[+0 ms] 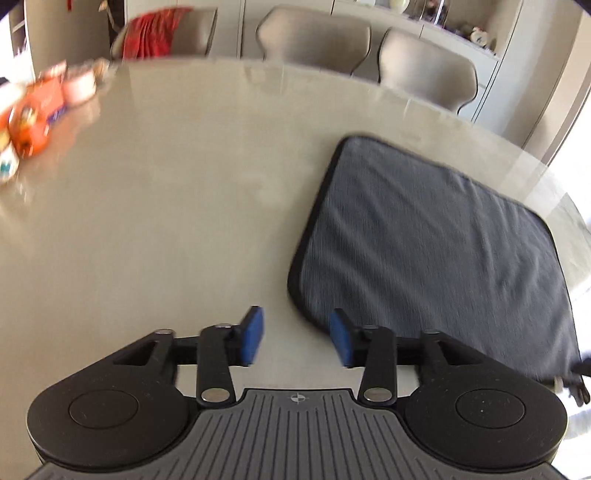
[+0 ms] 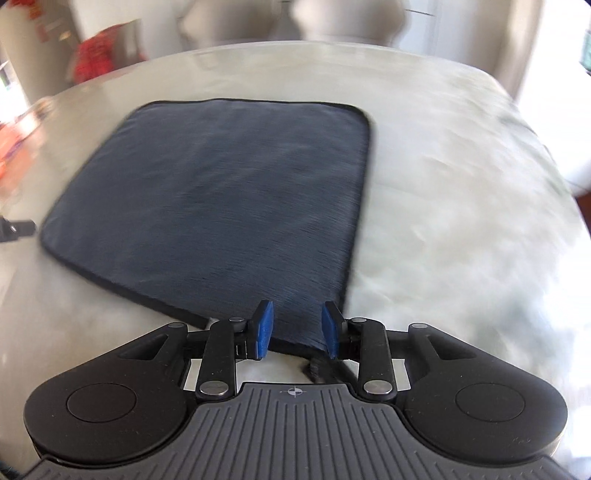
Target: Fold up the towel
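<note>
A dark grey-blue towel (image 1: 424, 240) with a black hem lies flat, folded to a rectangle, on the pale table (image 1: 166, 203). My left gripper (image 1: 295, 338) hovers open over bare table just left of the towel's near left corner, with nothing between its blue pads (image 1: 253, 338). In the right wrist view the towel (image 2: 221, 192) stretches away from me. My right gripper (image 2: 297, 330) stands over the towel's near right corner, its pads (image 2: 264, 328) apart with the hem lying between them and not visibly pinched.
Orange packets and small jars (image 1: 33, 122) crowd the table's far left. Grey chairs (image 1: 314, 37) (image 1: 424, 70) stand behind the far edge, one draped with a red cloth (image 1: 151, 33). Shelves (image 1: 461, 29) line the back wall. The table edge curves close on the right (image 2: 546, 155).
</note>
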`<control>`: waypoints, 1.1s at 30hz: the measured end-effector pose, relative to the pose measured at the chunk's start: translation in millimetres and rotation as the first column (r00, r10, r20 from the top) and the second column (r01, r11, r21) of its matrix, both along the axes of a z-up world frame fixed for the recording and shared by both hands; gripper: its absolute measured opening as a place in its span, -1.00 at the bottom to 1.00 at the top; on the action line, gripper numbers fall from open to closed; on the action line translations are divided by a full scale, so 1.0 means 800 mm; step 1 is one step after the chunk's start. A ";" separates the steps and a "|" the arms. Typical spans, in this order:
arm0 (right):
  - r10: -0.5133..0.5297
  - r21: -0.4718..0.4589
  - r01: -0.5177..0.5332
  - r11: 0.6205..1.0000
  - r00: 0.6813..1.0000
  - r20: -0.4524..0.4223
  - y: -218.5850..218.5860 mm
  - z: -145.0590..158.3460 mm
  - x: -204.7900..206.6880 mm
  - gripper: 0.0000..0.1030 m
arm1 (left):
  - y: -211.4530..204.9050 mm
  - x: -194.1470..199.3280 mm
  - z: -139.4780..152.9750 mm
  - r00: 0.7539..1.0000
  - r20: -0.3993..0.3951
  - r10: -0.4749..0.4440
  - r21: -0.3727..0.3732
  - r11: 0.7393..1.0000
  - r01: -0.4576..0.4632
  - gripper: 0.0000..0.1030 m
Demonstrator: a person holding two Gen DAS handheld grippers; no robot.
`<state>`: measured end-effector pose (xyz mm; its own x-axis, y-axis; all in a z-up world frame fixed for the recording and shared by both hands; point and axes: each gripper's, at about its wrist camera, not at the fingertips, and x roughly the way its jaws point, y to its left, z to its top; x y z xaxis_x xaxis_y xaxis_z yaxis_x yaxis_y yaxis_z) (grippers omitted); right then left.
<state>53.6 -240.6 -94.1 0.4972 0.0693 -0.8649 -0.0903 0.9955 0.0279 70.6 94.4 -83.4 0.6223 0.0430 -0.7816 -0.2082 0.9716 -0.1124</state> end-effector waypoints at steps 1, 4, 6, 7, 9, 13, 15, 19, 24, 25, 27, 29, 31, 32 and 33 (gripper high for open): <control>-0.021 0.004 0.021 1.000 1.000 0.002 -0.004 -0.001 -0.002 -0.35 | 0.001 0.013 -0.001 1.000 -0.004 -0.002 0.014 1.000 0.002 0.12; -0.088 0.018 0.088 0.996 0.996 0.002 -0.012 -0.005 -0.004 -0.31 | 0.000 0.033 -0.006 1.000 -0.029 -0.005 0.052 0.999 0.007 0.15; -0.111 0.013 0.111 0.994 0.994 0.004 -0.015 -0.007 -0.005 -0.25 | -0.004 0.042 -0.009 0.998 -0.056 -0.011 0.087 0.996 0.015 0.21; -0.115 0.011 0.115 0.993 0.993 0.004 -0.015 -0.008 -0.005 -0.23 | -0.004 0.043 -0.011 0.998 -0.068 -0.014 0.100 0.995 0.020 0.25; -0.115 0.003 0.115 0.993 0.993 0.001 -0.011 -0.009 -0.003 -0.18 | -0.008 0.051 -0.022 0.995 -0.103 -0.016 0.125 0.992 0.029 0.29; -0.064 -0.011 0.064 0.998 0.998 0.011 0.001 -0.010 -0.003 -0.15 | -0.008 0.049 -0.030 0.997 -0.082 0.007 0.117 0.993 0.002 0.31; -0.014 -0.036 0.014 0.999 1.000 0.016 0.008 -0.011 -0.003 -0.32 | -0.009 0.048 -0.030 0.997 -0.081 -0.011 0.099 0.995 0.019 0.06; 0.032 -0.027 -0.032 0.999 0.999 -0.003 0.009 -0.010 0.002 -0.72 | -0.029 0.046 -0.030 0.993 -0.098 -0.072 0.139 0.987 0.085 -0.81; 0.029 -0.057 -0.030 0.998 0.999 -0.025 0.007 -0.007 0.002 -0.73 | -0.031 0.034 -0.034 0.992 -0.109 -0.067 0.121 0.989 0.080 -0.83; 0.029 -0.062 -0.031 0.998 0.999 -0.031 0.005 -0.006 0.001 -0.73 | -0.031 0.031 -0.034 0.991 -0.113 -0.072 0.118 0.989 0.086 -0.83; 0.022 -0.061 -0.025 0.998 0.999 -0.044 0.000 -0.005 0.000 -0.73 | -0.034 0.024 -0.034 0.989 -0.121 -0.084 0.119 0.988 0.099 -0.83; 0.017 -0.065 -0.020 0.998 0.999 -0.051 -0.004 -0.004 -0.001 -0.73 | -0.038 0.018 -0.034 0.987 -0.129 -0.095 0.125 0.986 0.111 -0.83; 0.013 -0.071 -0.017 0.997 0.998 -0.063 -0.006 -0.003 0.002 -0.73 | -0.042 0.011 -0.034 0.986 -0.136 -0.100 0.126 0.985 0.118 -0.83; 0.011 -0.071 -0.016 0.997 0.997 -0.071 -0.008 -0.002 0.004 -0.72 | -0.043 0.008 -0.033 0.985 -0.138 -0.101 0.125 0.985 0.119 -0.83; 0.007 -0.070 -0.012 0.998 0.997 -0.081 -0.010 -0.001 0.003 -0.71 | -0.044 0.005 -0.033 0.985 -0.140 -0.104 0.127 0.984 0.122 -0.82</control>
